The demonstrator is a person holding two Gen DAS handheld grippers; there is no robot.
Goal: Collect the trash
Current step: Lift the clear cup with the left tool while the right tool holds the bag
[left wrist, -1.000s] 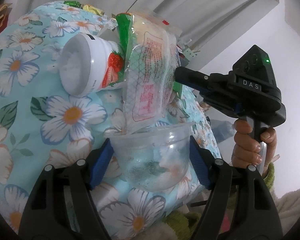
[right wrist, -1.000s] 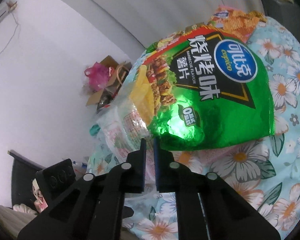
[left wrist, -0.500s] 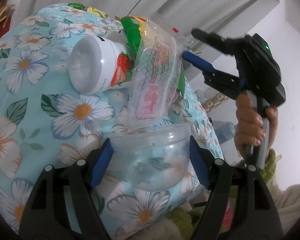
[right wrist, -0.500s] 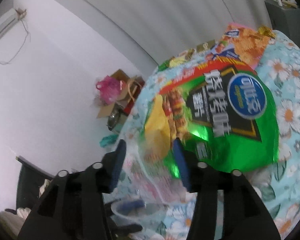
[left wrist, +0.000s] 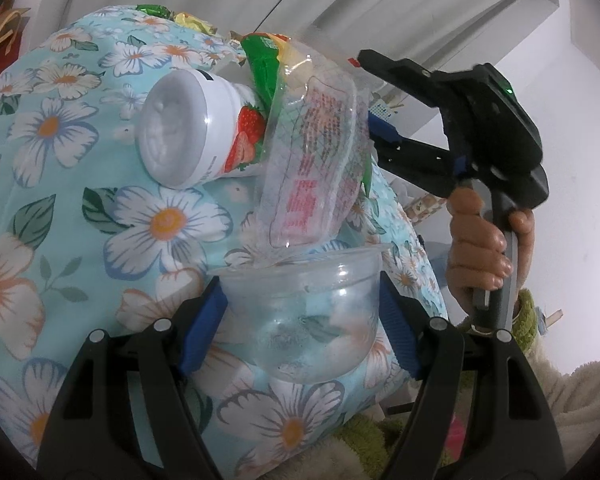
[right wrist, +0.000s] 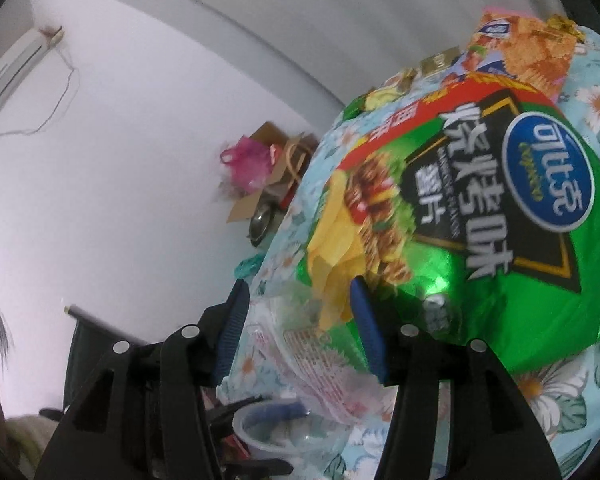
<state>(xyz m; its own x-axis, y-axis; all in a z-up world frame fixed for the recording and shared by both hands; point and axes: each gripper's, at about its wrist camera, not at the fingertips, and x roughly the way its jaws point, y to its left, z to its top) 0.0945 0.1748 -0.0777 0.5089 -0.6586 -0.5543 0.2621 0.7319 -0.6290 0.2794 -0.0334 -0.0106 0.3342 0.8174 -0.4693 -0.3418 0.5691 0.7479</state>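
Observation:
My left gripper is shut on a clear plastic cup, held against the floral bedspread. A clear printed wrapper stands with its lower end in the cup's mouth. My right gripper is open, its jaws on either side of the wrapper's top, not gripping it; it also shows in the left wrist view. A white strawberry yogurt cup lies on its side beside the wrapper. A large green chip bag lies behind it.
An orange snack packet and small gold wrappers lie further up the bed. A cardboard box with a pink bag stands by the white wall. A green fuzzy cloth lies below the bed edge.
My right gripper was shut on the clear wrapper one second ago; it has opened, let go and lifted slightly. The wrapper now rests in the cup held by my left gripper.

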